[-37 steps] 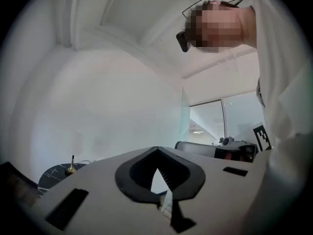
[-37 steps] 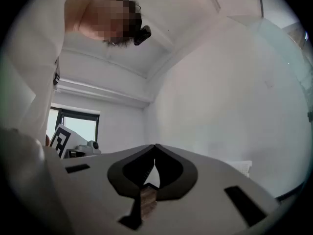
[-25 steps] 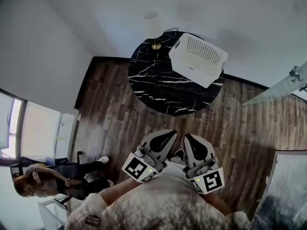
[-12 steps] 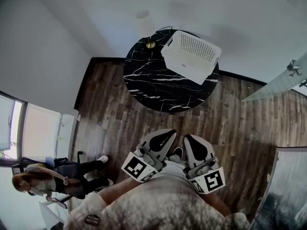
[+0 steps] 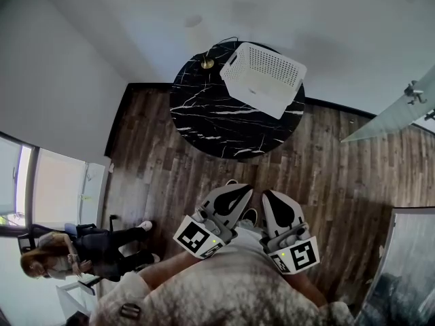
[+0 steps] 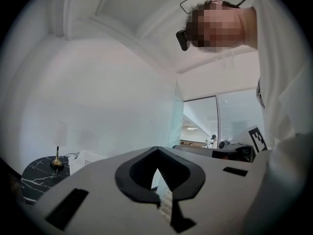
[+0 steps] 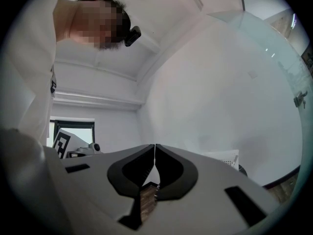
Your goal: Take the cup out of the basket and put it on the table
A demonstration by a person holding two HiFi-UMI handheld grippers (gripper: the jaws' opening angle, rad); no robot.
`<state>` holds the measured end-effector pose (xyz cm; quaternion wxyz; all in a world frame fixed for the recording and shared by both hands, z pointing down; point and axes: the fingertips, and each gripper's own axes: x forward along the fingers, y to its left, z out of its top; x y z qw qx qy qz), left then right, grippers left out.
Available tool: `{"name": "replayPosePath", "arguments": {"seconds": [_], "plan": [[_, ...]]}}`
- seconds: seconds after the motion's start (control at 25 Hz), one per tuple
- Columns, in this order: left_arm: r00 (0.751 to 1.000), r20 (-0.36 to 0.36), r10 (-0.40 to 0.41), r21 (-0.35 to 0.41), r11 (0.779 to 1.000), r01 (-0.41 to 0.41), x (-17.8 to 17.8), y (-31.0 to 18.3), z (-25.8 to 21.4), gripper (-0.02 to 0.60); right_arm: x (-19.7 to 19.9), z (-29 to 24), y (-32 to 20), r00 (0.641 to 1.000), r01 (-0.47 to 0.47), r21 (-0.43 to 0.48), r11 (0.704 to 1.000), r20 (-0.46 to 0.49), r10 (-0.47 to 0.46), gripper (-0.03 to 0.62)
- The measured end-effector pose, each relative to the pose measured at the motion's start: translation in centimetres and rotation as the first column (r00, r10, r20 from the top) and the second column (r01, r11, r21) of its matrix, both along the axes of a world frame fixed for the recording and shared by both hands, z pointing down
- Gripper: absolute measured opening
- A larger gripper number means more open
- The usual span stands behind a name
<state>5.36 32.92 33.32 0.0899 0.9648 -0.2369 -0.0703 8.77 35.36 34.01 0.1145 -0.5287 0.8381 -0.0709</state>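
Cup does not show in any view; the white perforated basket (image 5: pixel 262 79) that should hold it sits on the far right part of the round black marble tabletop (image 5: pixel 211 117), and its inside cannot be made out from your head view. A small lamp with a gold base (image 5: pixel 206 63) stands on the same tabletop, just left of the basket near the wall.

You hold both tools low and close to your body, over the dark wood floor (image 5: pixel 340 161) and well apart from the tabletop. Your left hand-held gripper (image 6: pixel 156 153) has its 2 jaws drawn together at the tips with nothing between them. Your right hand-held gripper (image 7: pixel 155 148) is closed too, its jaws meeting along a thin line and empty. The 2 sit side by side, tips pointing toward the tabletop, marker cubes turned up to your head camera.

A person (image 5: pixel 75 260) sits by the window at the lower left, away from the tabletop.
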Motion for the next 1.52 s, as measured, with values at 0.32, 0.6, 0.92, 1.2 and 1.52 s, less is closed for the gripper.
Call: {"name": "replayPosePath", "arguments": {"seconds": [0.32, 0.6, 0.92, 1.2, 1.52], "plan": [[1.0, -0.015, -0.013, 0.0, 1.0, 0.013, -0.2, -3.7, 0.6, 0.006, 0.0, 0.5, -3.7, 1.0, 0.005, -0.001, 1.0, -0.016, -0.005, 0.011], [0.998, -0.06, -0.025, -0.008, 1.0, 0.025, -1.5, -11.1, 0.3, 0.006, -1.4, 0.4, -10.8, 0.998, 0.011, -0.015, 1.0, -0.064, -0.012, 0.011], [0.996, -0.086, -0.039, -0.004, 0.999, 0.039, -5.5, -21.6, -0.7, 0.006, -5.5, -0.3, -20.9, 0.992, 0.037, -0.027, 0.999, -0.12, -0.04, 0.011], [0.991, -0.093, -0.092, -0.037, 0.995, 0.089, -10.4, -28.9, -0.4, 0.006, -10.3, 0.0, -28.3, 0.985, 0.093, -0.054, 0.994, -0.141, -0.1, 0.011], [0.99, -0.072, -0.123, -0.067, 0.991, 0.118, -12.5, -34.0, 0.9, 0.006, -12.3, 0.8, -33.2, 0.983, 0.115, -0.089, 0.989, -0.132, -0.126, 0.011]]}}
